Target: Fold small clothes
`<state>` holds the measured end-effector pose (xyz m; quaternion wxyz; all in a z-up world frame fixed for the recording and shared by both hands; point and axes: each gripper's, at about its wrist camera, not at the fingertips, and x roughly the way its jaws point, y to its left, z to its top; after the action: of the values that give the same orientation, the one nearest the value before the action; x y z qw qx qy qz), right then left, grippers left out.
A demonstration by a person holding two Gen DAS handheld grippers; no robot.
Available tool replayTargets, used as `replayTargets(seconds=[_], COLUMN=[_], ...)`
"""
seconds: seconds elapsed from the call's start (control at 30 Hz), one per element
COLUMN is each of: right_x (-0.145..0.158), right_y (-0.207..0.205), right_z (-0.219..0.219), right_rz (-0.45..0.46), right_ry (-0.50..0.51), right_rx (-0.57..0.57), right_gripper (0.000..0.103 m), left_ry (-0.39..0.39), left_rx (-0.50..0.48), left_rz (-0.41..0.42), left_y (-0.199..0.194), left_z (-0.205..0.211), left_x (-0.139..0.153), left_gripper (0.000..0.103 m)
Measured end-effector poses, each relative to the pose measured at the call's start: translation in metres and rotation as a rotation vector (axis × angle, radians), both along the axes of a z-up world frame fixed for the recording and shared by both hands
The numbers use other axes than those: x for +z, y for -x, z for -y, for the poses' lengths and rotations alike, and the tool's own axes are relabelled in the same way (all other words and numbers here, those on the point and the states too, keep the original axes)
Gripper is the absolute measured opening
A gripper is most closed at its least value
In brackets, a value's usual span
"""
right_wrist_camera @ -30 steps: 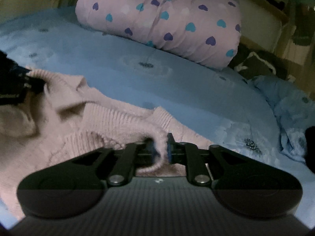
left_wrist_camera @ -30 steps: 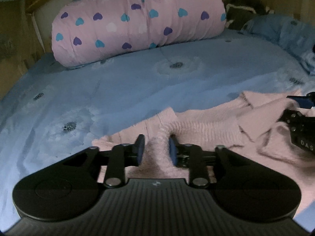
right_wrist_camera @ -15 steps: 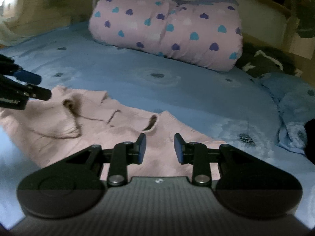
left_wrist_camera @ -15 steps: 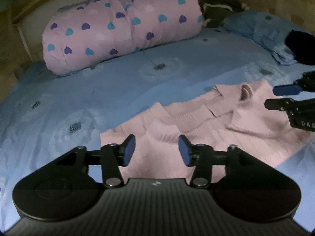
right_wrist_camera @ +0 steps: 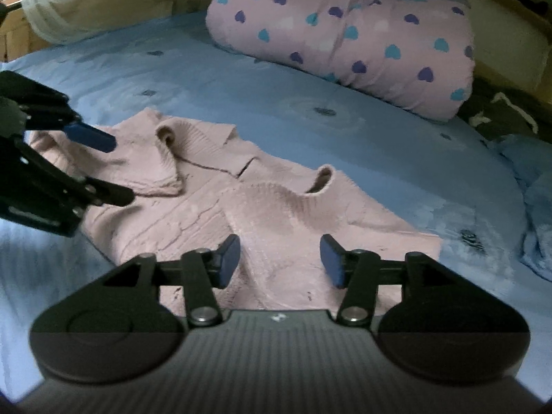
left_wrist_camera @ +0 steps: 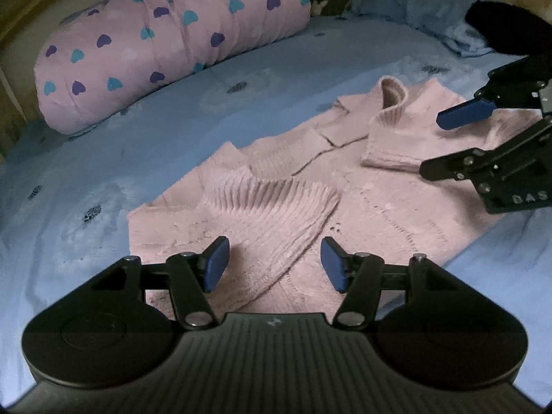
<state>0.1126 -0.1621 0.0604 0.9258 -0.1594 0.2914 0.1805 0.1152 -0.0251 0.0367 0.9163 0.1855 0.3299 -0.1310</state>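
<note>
A small pink knit sweater lies flat on the blue bed sheet, with both ribbed sleeves folded in over its body. My left gripper hovers over the near sleeve. Its jaws are opening and the pads press on nothing. In the right wrist view the sweater lies just ahead of my right gripper. Those jaws are opening too, with only cloth lying below the gap. Each gripper shows in the other's view, the right gripper over one side and the left gripper over the other.
A rolled pink duvet with hearts lies across the head of the bed. Crumpled blue bedding and a dark bundle lie at one side. A wooden bed frame stands behind.
Both grippers were shut on folds of the pink sleeves. They have let go, opened and drawn back, and the sleeves now rest on the sweater's body.
</note>
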Motion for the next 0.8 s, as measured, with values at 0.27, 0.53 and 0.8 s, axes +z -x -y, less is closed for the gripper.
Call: replayTargets(seconds=[0.27,0.53,0.8], right_x=[-0.018,-0.013,0.001], right_y=[-0.013,-0.022,-0.048], right_z=[-0.007,0.003,0.053], right_rz=[-0.015,0.068,0.122], right_ry=[0.031,0.056,0.032], right_rx=[0.028,-0.027,-0.254], right_gripper=[0.052,0.014,0.014], left_ry=[0.035,0.072,0.043], left_rx=[0.052,0.198,0.325], left_rz=[0.036,0.125,0.109], left_y=[-0.022,-0.046,-0.090], left_z=[-0.003,-0.041,-0.088], left_x=[-0.010,0.017,0.015], left_gripper=[0.031,0.014,0.015])
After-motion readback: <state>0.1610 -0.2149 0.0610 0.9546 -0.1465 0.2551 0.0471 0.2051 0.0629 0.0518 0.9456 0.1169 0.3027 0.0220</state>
